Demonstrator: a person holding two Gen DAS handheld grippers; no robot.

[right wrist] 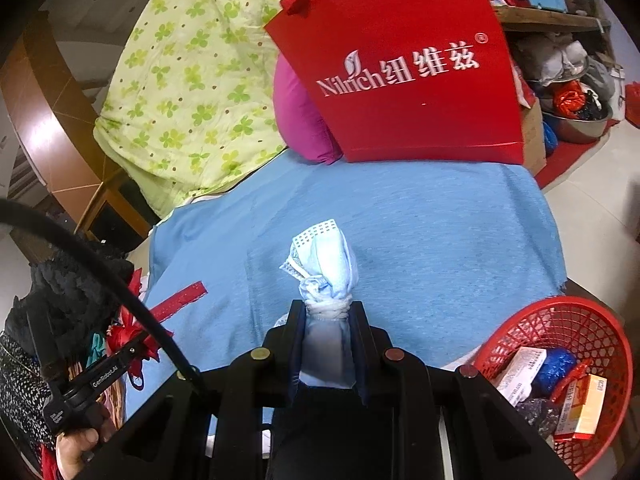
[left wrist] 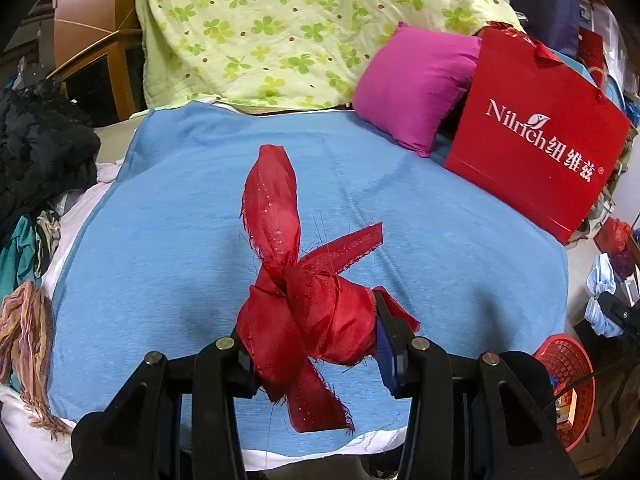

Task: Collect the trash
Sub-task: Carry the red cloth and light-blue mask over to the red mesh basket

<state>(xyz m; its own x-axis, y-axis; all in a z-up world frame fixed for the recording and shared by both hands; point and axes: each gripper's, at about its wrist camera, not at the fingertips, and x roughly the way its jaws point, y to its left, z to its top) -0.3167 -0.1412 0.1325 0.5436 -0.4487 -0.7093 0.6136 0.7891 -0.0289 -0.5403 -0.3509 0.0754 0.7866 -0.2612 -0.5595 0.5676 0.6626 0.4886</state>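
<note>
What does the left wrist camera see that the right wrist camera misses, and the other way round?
Only the left wrist view shows the left claw shut on the knotted red ribbon. Only the right wrist view shows the right claw shut on the bundled blue face mask, and the boxes and wrappers inside the red basket. Both show the blue cloth, red paper bag, magenta pillow and green floral quilt.

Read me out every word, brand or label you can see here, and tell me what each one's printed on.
"Nilrich 纽维兹 ®": white print on the red paper gift bag.
"GenRobot.AI": side of the black left gripper.
Print on the cardboard boxes inside the red plastic mesh basket: too small to read.
</note>
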